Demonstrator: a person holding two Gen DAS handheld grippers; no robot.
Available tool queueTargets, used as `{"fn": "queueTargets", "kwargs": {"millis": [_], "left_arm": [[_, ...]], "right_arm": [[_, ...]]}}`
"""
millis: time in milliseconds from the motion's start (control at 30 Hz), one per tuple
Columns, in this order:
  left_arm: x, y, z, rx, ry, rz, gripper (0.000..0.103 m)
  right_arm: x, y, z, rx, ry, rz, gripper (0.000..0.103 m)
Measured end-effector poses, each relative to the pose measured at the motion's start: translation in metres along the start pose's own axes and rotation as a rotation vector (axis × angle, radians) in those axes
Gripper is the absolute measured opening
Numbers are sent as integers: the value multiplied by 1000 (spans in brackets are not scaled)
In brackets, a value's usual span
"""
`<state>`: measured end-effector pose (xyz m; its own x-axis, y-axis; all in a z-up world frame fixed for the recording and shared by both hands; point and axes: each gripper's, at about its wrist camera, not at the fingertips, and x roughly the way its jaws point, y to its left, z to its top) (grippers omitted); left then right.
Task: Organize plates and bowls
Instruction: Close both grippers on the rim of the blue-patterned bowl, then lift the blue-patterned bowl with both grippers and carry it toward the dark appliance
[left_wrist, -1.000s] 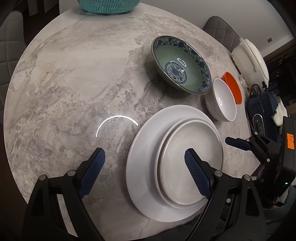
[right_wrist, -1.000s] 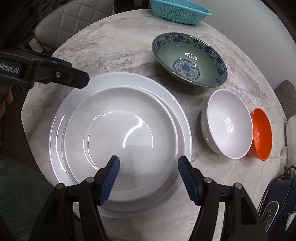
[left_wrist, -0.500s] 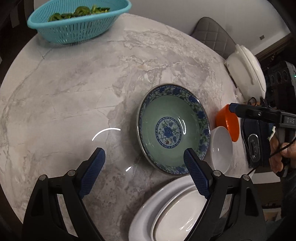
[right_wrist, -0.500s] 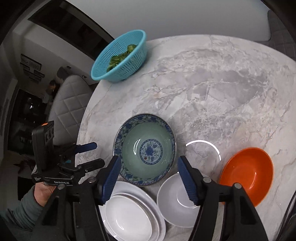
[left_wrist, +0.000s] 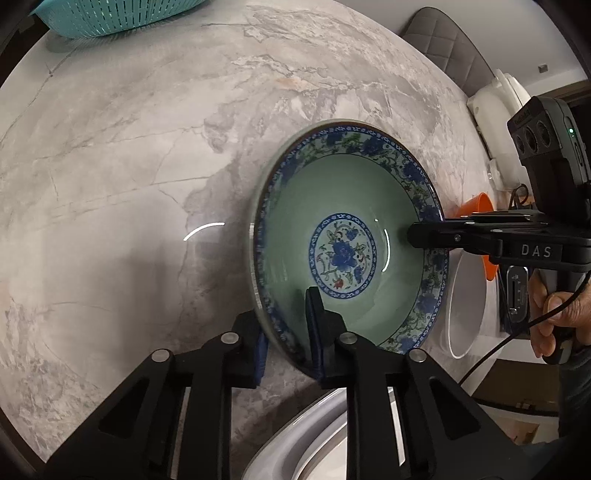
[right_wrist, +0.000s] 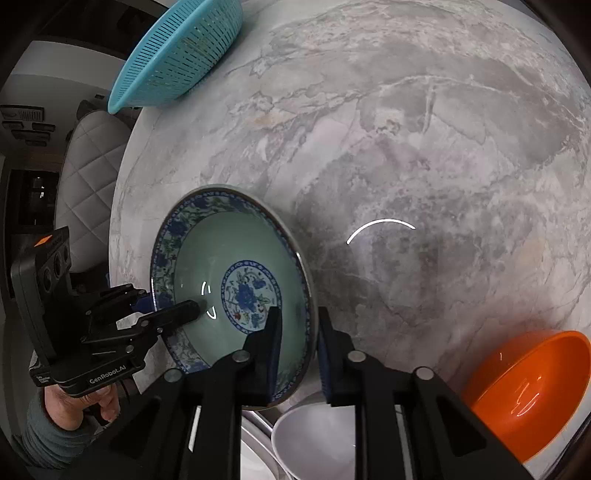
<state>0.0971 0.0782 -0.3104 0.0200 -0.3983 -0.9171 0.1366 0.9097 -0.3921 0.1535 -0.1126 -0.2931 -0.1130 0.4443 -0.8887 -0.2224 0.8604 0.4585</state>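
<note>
A large green bowl with a blue flowered rim (left_wrist: 343, 254) sits on the round marble table (left_wrist: 110, 166). My left gripper (left_wrist: 286, 334) is closing on the bowl's near rim, one pad inside and one outside, pressing the wall. In the right wrist view the same bowl (right_wrist: 236, 291) has my right gripper (right_wrist: 299, 345) closing on its opposite rim, pads against it. Each gripper shows in the other's view: the right gripper (left_wrist: 417, 234) on the far rim, the left gripper (right_wrist: 173, 314) at the left rim. Whether the bowl is off the table I cannot tell.
Stacked white plates (left_wrist: 295, 443) lie just below the bowl. A white bowl (right_wrist: 317, 439) and an orange bowl (right_wrist: 532, 387) stand beside it. A teal colander (right_wrist: 177, 55) sits at the table's far edge. A white appliance (left_wrist: 495, 122) and padded chairs (right_wrist: 88, 166) surround the table.
Both grippers left the white plates and travelled to the patterned bowl. Their wide-open jaws have come together on opposite sides of its rim.
</note>
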Motion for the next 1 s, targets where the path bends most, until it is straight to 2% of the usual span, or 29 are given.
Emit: {"fn": "queueTargets", "kwargs": {"millis": [133, 333, 433, 567, 733, 900, 1000], "left_arm": [[2, 0, 0, -13, -9, -13, 13], [-11, -4, -1, -4, -29, -3, 13], [-26, -14, -3, 26, -50, 7, 13], [-50, -35, -9, 72, -83, -18, 13], [-75, -78, -25, 176, -103, -49, 13], [-84, -130, -60, 294, -91, -92, 14], [-76, -164, -85, 363, -65, -109, 14]], "right_arm": [[4, 1, -1, 6, -2, 8, 10], [-3, -5, -7, 23, -35, 30, 10], [-16, -3, -9, 17, -59, 30, 10], [-43, 1, -21, 18, -111, 28, 10], [-85, -1, -59, 55, -204, 33, 10], [-121, -9, -124, 136, -301, 32, 10], [-136, -19, -168, 193, -349, 16, 10]]}}
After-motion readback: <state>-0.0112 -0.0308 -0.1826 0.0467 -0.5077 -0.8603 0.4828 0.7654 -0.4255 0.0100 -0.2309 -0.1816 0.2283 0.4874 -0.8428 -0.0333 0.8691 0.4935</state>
